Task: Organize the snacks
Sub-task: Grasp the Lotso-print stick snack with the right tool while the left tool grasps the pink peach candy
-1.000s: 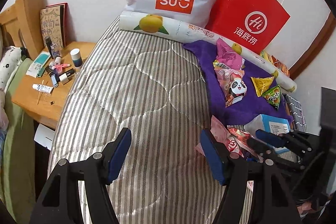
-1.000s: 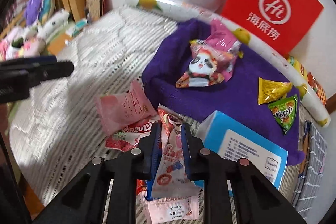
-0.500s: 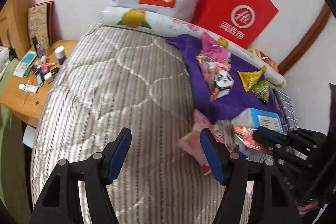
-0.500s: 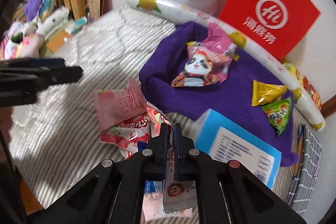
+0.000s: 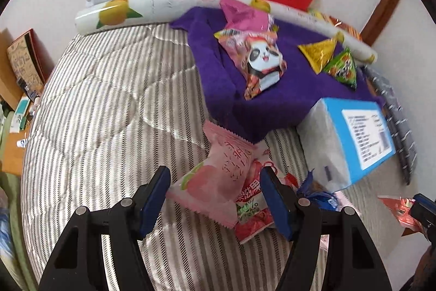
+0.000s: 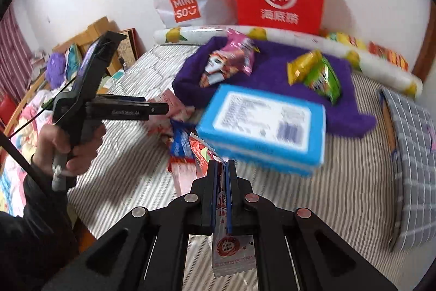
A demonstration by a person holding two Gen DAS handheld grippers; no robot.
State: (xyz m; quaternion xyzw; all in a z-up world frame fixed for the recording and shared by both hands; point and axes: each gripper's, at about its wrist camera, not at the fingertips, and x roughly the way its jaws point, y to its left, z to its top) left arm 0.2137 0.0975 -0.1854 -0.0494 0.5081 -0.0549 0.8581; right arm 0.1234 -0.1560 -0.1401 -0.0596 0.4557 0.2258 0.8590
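Crinkly foil snack packet [image 6: 221, 198] pinched flat in right gripper [image 6: 221, 176] jaws.

The striped quilt [image 5: 109, 105] lies bare and passable on the left. On the right, the blue box [image 5: 354, 138], a purple towel [image 5: 218, 83] strewn with snacks, and near packets [image 5: 218, 182] crowd the way.

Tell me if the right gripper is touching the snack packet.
Touching. The right wrist view shows the right gripper shut on the snack packet, pads pressing both sides.
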